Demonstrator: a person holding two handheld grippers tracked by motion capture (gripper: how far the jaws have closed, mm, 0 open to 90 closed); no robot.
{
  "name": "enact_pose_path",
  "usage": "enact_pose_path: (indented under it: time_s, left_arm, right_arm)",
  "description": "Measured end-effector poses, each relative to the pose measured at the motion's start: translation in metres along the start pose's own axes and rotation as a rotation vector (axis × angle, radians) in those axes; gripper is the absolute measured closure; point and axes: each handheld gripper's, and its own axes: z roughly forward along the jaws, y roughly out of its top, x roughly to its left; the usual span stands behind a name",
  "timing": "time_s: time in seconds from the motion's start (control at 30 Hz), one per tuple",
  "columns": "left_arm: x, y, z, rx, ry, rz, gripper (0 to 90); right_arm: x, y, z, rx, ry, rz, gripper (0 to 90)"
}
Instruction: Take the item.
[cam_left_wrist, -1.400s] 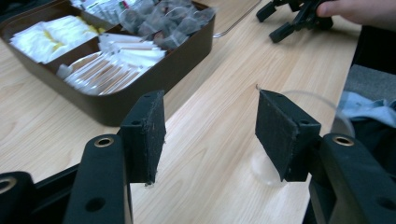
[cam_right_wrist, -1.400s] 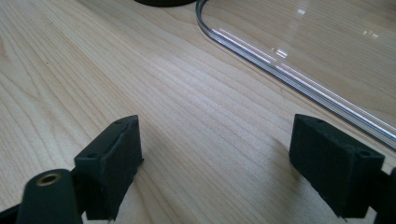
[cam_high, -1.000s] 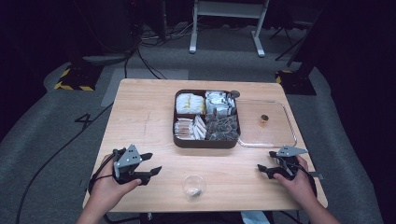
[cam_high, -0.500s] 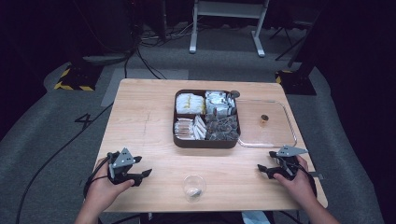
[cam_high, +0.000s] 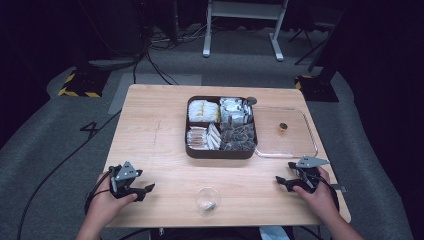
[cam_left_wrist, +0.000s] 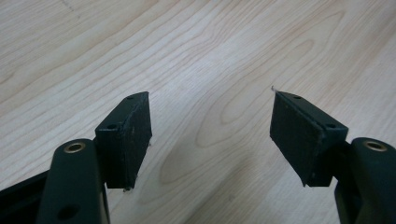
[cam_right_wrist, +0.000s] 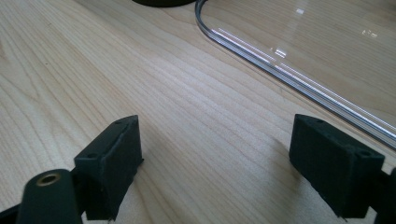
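Counter (cam_high: 160, 145): pale wood top, grain running across it; carries every item listed below.
Dark tray (cam_high: 189, 150): four compartments, set at the middle of the far half of the counter. The two far compartments hold yellowish and silvery white packets; the two near ones hold pale sachets and dark wrapped pieces.
Clear lid (cam_high: 300, 150): transparent, with rounded corners, lying flat just to the right of the dark tray and touching its side; a small dark-gold knob (cam_high: 283, 127) stands near its centre. In the right gripper view its curved rim (cam_right_wrist: 261, 49) crosses the upper right.
Left tongs (cam_high: 145, 191): held in the person's left hand (cam_high: 102, 207) at the near left corner of the counter, resting low on the wood and pointing right, towards the cup. In the left gripper view the left tongs (cam_left_wrist: 211, 133) stand wide apart with bare wood between the pads.
Right tongs (cam_high: 280, 182): held in the right hand (cam_high: 320, 197) at the near right edge, just in front of the clear lid and pointing left. In the right gripper view the right tongs (cam_right_wrist: 215, 161) are spread wide, nothing between them.
Clear cup (cam_high: 207, 201): small and transparent, upright near the front edge, between the two tongs and well apart from each; a small pale object lies in its bottom.
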Motion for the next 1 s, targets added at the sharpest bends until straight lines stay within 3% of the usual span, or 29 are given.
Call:
enact_pose_path:
  time_s: [0.23, 0.47, 0.67, 0.77, 0.83, 1.0]
  left_arm:
    - [0.005, -0.005, 0.004, 0.018, 0.031, -0.010, 29.0]
    - [0.008, -0.007, 0.009, 0.066, 0.069, 0.027, 24.7]
    - [0.009, -0.007, 0.015, 0.048, 0.065, 0.012, 17.9]
    - [0.011, -0.009, 0.020, 0.016, 0.047, -0.041, 14.2]
    - [0.011, -0.009, 0.022, 0.007, 0.059, -0.045, 9.9]
    - [0.011, -0.009, 0.022, 0.007, 0.060, -0.045, 9.9]
  right_arm:
    - [0.000, 0.000, 0.000, 0.000, 0.000, 0.000, 17.2]
    - [0.000, 0.000, 0.000, 0.000, 0.000, 0.000, 17.2]
    - [0.000, 0.000, 0.000, 0.000, 0.000, 0.000, 17.2]
    - [0.000, 0.000, 0.000, 0.000, 0.000, 0.000, 17.2]
    - [0.000, 0.000, 0.000, 0.000, 0.000, 0.000, 17.2]
    - [0.000, 0.000, 0.000, 0.000, 0.000, 0.000, 17.2]
